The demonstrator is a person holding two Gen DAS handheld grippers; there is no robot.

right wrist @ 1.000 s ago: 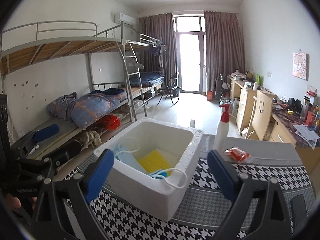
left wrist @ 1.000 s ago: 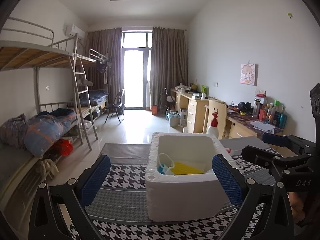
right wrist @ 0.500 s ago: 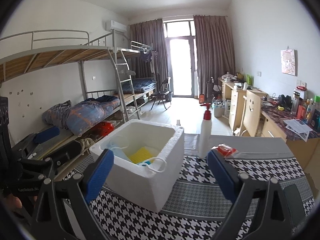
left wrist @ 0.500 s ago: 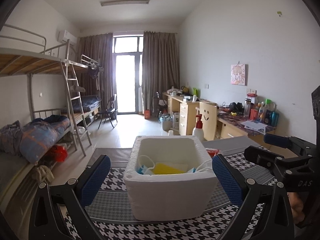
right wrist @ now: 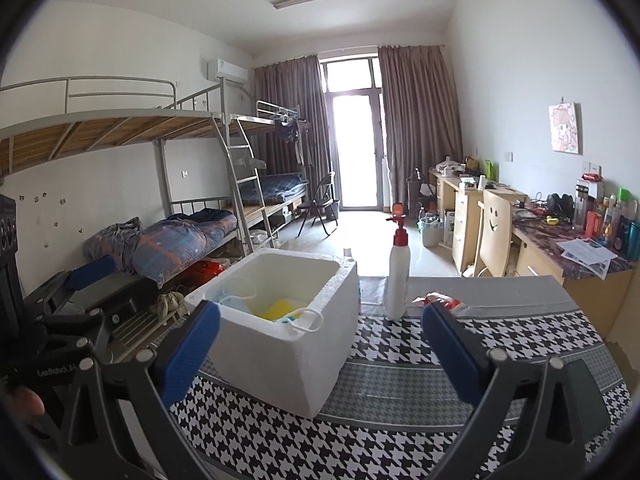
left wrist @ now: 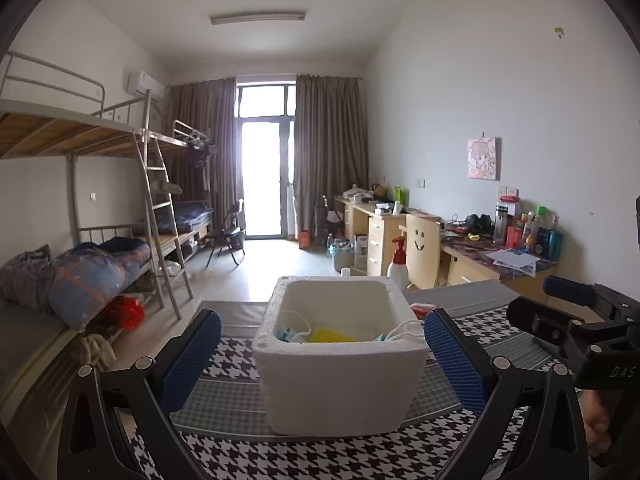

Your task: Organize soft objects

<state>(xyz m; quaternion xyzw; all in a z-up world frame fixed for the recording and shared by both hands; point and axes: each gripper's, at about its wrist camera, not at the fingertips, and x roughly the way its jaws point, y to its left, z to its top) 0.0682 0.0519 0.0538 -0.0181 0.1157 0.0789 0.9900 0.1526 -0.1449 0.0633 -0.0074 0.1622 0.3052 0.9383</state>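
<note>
Dorm room, houndstooth-clothed table (right wrist: 400, 360): face masks (right wrist: 240, 300) and yellow sponge (right wrist: 276, 309) seen inside foam box (right wrist: 288, 356). Masks judged limp, light; best pinched by ear loop. Left gripper (left wrist: 322, 354) held wide, empty; right gripper (right wrist: 320, 350) opening, nothing gripped.

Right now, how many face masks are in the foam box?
2, perhaps more underneath: one mask at the left end of the foam box, another mask draped over its near right rim.

foam box (left wrist: 340, 384) hides masks' lower parts | red packet (right wrist: 440, 301) partly behind pad
</note>
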